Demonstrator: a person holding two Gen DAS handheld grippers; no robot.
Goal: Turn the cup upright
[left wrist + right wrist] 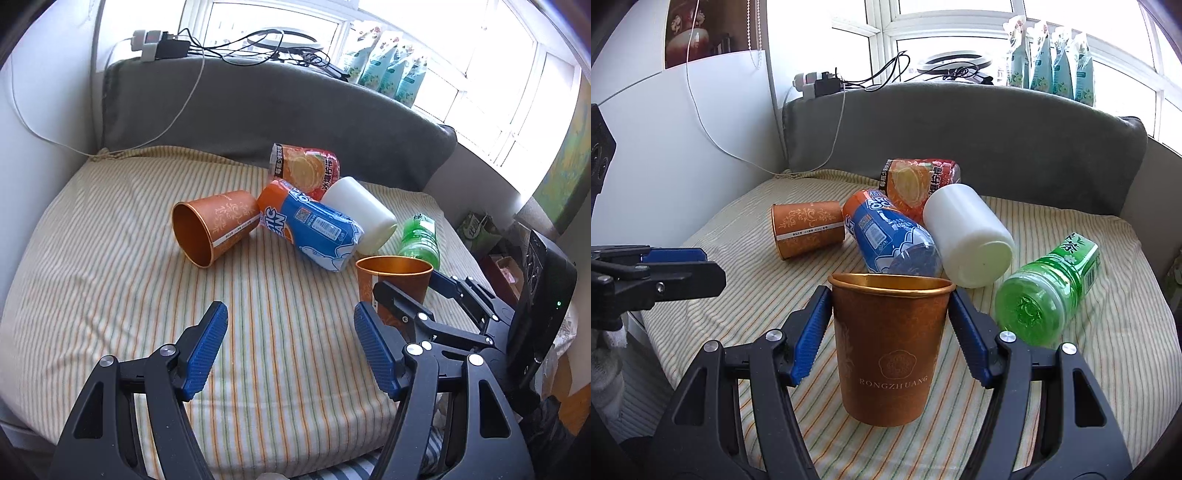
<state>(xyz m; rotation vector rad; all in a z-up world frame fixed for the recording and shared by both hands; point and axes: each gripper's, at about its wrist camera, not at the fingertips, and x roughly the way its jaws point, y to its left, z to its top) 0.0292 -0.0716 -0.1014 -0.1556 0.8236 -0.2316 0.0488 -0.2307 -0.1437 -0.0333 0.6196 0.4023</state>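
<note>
An orange paper cup (890, 343) stands upright on the striped cushion (1108, 350), between the fingers of my right gripper (890, 314), which is shut on it just below the rim. It also shows in the left wrist view (393, 282) with the right gripper (410, 291) around it. A second orange cup (214, 227) lies on its side further back, mouth toward the left wrist camera; it also shows in the right wrist view (807, 229). My left gripper (290, 347) is open and empty above the cushion's front, and its fingertip shows in the right wrist view (683, 273).
A blue-labelled bottle (890, 240), a red-orange bottle (919, 182), a white container (967, 240) and a green bottle (1049, 291) lie on the cushion behind the held cup. A grey backrest (960, 125) rises behind. Cables and a power strip (155, 44) sit on the sill.
</note>
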